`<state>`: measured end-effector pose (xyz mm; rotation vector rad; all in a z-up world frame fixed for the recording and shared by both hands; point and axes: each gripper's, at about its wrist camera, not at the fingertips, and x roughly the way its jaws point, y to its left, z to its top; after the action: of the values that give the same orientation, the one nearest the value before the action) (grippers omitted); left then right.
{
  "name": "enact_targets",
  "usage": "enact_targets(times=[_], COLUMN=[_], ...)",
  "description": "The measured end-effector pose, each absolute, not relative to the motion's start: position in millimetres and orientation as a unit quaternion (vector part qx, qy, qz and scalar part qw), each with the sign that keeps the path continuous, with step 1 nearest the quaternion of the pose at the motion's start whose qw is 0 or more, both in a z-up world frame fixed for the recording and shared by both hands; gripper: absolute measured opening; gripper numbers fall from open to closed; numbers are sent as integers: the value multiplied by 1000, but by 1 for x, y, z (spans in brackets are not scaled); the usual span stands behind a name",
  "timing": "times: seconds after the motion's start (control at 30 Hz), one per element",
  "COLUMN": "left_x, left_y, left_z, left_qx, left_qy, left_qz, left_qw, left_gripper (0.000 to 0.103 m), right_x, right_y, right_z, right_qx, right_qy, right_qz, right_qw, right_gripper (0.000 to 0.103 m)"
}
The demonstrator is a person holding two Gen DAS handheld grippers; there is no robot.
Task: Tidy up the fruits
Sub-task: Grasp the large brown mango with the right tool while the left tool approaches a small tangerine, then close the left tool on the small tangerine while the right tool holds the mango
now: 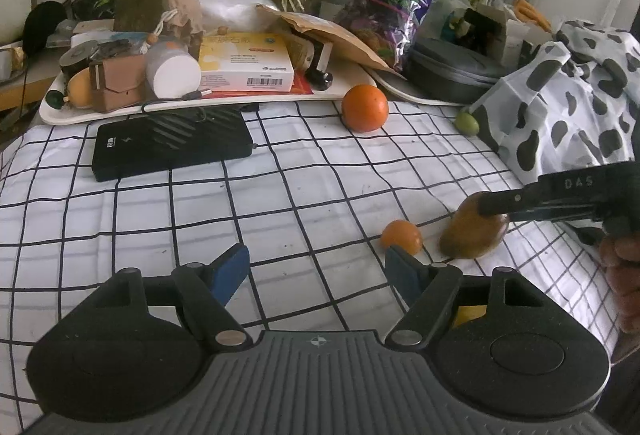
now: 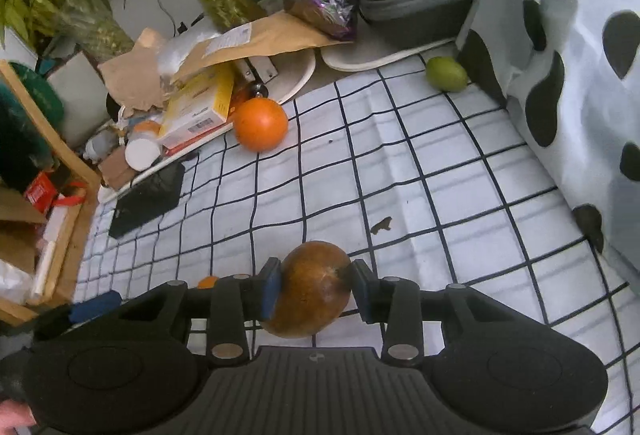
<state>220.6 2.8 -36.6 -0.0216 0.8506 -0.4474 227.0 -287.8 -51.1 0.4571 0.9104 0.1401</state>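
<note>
right gripper (image 2: pixel 312 291) is clamped across the brown fruit (image 2: pixel 310 289) at bottom centre of my wrist view, pads on its sides so it won't roll, while left gripper (image 1: pixel 316 269) hangs apart near the small orange (image 1: pixel 401 236), probably grouping them.

We see big orange (image 1: pixel 365 107) at 12 on the cloth (image 1: pixel 280 187), power bank (image 1: pixel 172 143) at 10, small orange (image 1: pixel 401 236) beside mango (image 1: pixel 468 235) at 3, lime (image 1: pixel 467 122) at 1.

We look low and forward from the left wrist across the checked cloth (image 1: pixel 280 171). From the right wrist we look steeply down, close. Both views share the large orange (image 1: pixel 365 107) (image 2: pixel 260 124).
</note>
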Motion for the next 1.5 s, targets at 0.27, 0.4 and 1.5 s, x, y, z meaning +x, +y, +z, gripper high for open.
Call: enact_targets(times=[0.27, 0.4, 1.5], left_x=[222, 221, 248], left_y=[5, 3, -39], left_z=[-37, -37, -37], left_qx=[-11, -7, 46], left_qy=[411, 412, 399], left_qz=[-209, -211, -310], left_qw=[887, 886, 862], left_gripper=[74, 74, 73], right_x=[227, 224, 232], right_y=[-246, -233, -245], right_z=[-52, -56, -48], right_qx=[71, 19, -6], right_qy=[441, 438, 427], right_qz=[79, 79, 72], right_qw=[891, 895, 901], right_gripper=[76, 78, 78])
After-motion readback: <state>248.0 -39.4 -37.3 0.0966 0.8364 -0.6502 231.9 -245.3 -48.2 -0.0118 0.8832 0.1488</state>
